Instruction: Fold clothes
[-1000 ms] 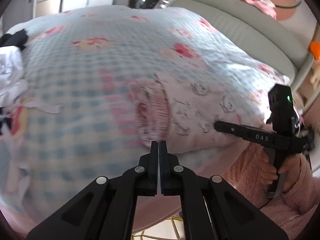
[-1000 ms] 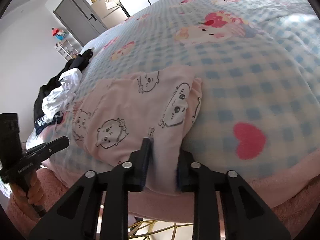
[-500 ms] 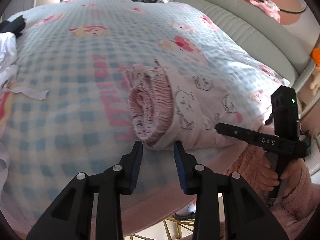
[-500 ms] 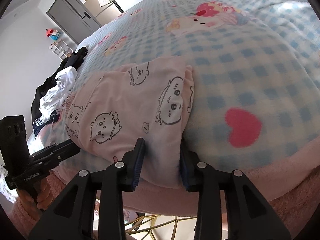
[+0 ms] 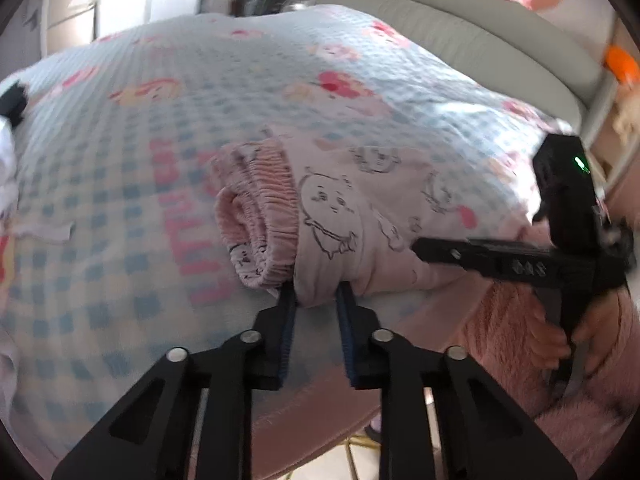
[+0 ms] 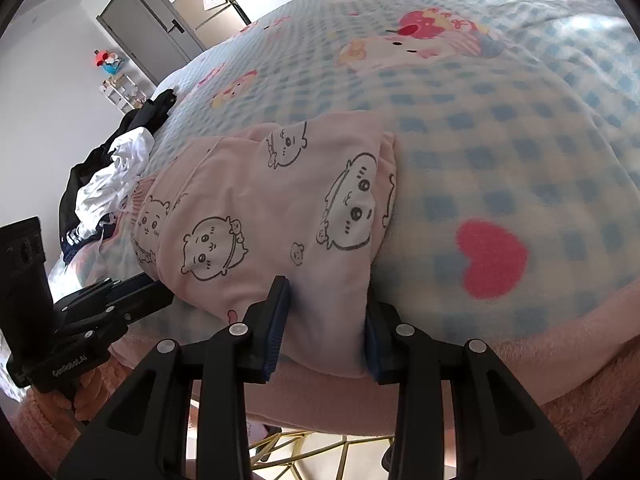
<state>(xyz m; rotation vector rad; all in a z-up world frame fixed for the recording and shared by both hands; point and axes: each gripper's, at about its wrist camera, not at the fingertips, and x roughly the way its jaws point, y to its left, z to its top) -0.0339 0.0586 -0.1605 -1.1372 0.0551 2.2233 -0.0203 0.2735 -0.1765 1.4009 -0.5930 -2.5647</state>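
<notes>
A folded pink garment (image 5: 360,200) printed with cartoon animals lies near the front edge of the bed; its ribbed waistband roll (image 5: 260,216) faces left. My left gripper (image 5: 316,304) has the garment's near corner between its fingers, and its jaws are closing on the cloth. In the right wrist view the same garment (image 6: 260,200) fills the middle, and my right gripper (image 6: 326,300) is shut on its front hem. Each gripper shows in the other's view: the right gripper (image 5: 418,246) at the garment's right side, the left gripper (image 6: 160,292) at its left.
A blue checked blanket (image 6: 500,120) with cartoon prints covers the bed. A pile of white and dark clothes (image 6: 108,168) lies at its far left. A grey padded headboard (image 5: 460,28) runs behind. A hand in a fuzzy pink sleeve (image 5: 560,344) holds the right gripper.
My left gripper went from shut to open, moved in on the garment's near corner by the waistband, and narrowed around it. The right gripper kept its place on the hem, jaws slightly wider.
</notes>
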